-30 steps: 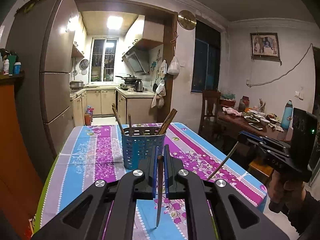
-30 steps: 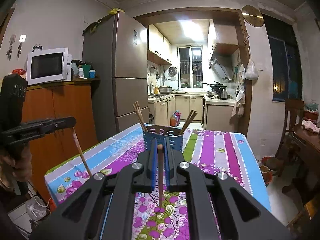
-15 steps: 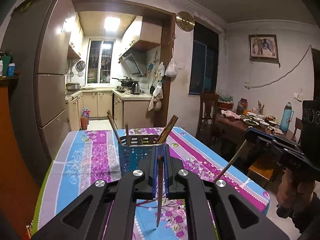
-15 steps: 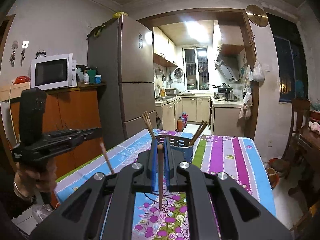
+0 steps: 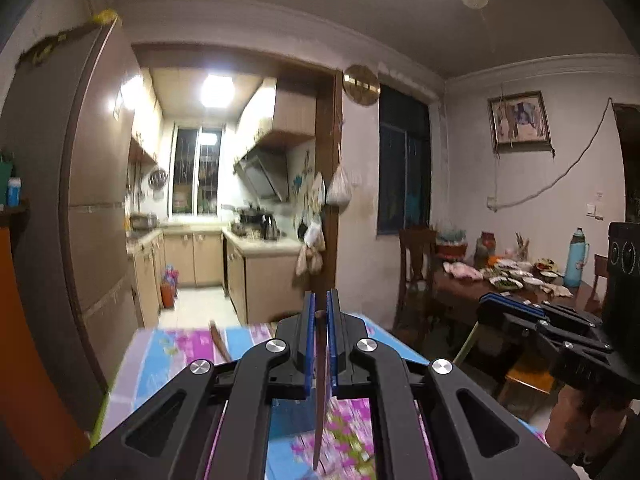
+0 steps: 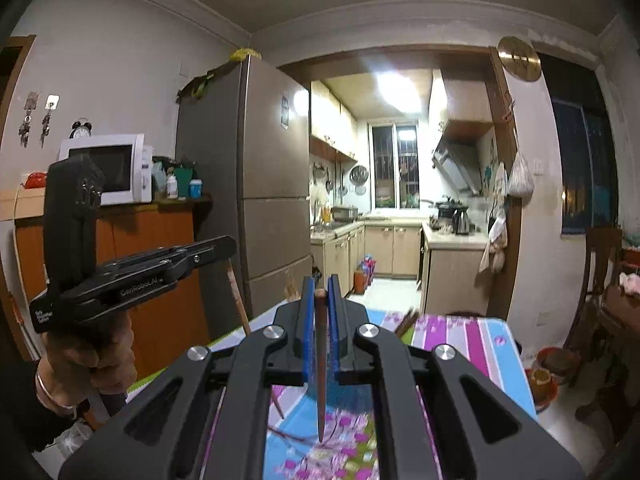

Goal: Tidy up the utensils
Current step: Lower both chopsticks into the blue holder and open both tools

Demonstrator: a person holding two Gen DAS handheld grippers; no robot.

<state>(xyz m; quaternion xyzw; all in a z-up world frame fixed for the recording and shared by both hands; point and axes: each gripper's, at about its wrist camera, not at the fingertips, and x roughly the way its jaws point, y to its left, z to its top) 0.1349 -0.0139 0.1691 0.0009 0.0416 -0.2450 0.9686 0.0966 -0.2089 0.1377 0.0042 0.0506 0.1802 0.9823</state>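
Observation:
My left gripper (image 5: pixel 320 304) is shut on a brown chopstick (image 5: pixel 320 392) that hangs point-down between the blue pads. My right gripper (image 6: pixel 320 288) is shut on another brown chopstick (image 6: pixel 321 368), also point-down. The blue utensil basket (image 5: pixel 290 414) is mostly hidden behind the jaws in both views; it also shows in the right wrist view (image 6: pixel 354 398). Chopsticks in it stick up at its sides (image 5: pixel 219 340) (image 6: pixel 405 320). Each gripper shows in the other's view: the right one (image 5: pixel 496 312) and the left one (image 6: pixel 224 246), holding its chopstick (image 6: pixel 238 300). Both are raised above the flowered tablecloth (image 6: pixel 472 340).
A fridge (image 6: pixel 264 196) and an orange cabinet with a microwave (image 6: pixel 116 168) stand left of the table. A wooden chair (image 5: pixel 414 268) and a dining table with dishes (image 5: pixel 516 276) are to the right. The kitchen doorway (image 5: pixel 200 240) lies beyond the table's far edge.
Both grippers have risen and tilted upward with their chopsticks. The basket has dropped low in both views, behind the jaws. The views are blurred by motion.

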